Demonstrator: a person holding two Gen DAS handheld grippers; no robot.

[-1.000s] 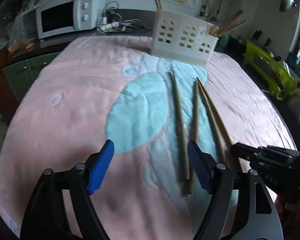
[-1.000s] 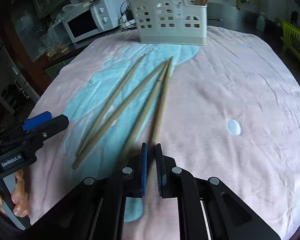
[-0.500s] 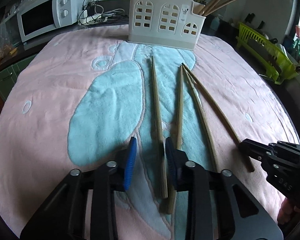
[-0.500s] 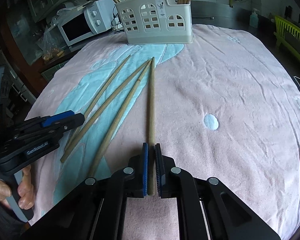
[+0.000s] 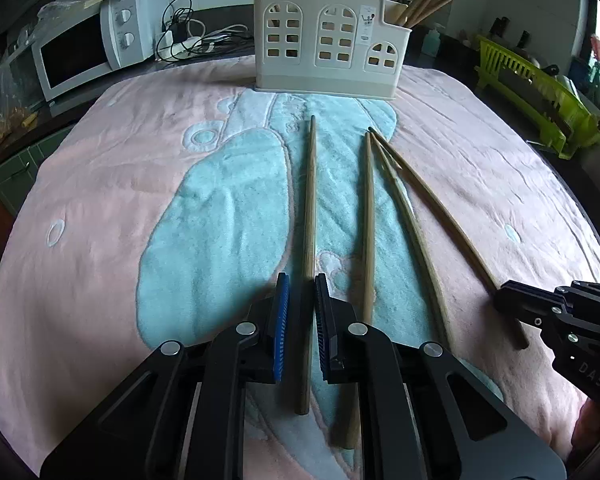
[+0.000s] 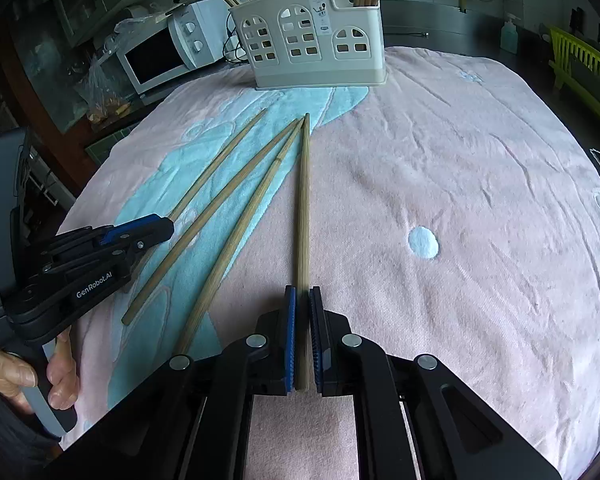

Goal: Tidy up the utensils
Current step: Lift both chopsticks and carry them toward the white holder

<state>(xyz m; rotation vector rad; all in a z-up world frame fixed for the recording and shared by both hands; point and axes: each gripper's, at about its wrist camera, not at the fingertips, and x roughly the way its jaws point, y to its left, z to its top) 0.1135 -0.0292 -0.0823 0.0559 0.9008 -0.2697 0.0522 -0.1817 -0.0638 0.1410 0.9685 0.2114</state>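
Several long wooden chopsticks lie on a pink and teal towel. My left gripper has its blue pads closed around the leftmost chopstick, near its thick end. My right gripper is shut on the rightmost chopstick, which points toward the white utensil holder. Two more chopsticks lie between them. The holder stands at the far edge with chopsticks upright in it. The right gripper also shows in the left wrist view, and the left gripper shows in the right wrist view.
A white microwave and cables sit behind the towel at the left. A green dish rack stands at the far right. The towel to the right of the chopsticks is bare pink fabric.
My left gripper moved over the leftmost chopstick and closed from wide open to shut on it. My right gripper stayed shut on its chopstick, which turned to point straight at the holder.
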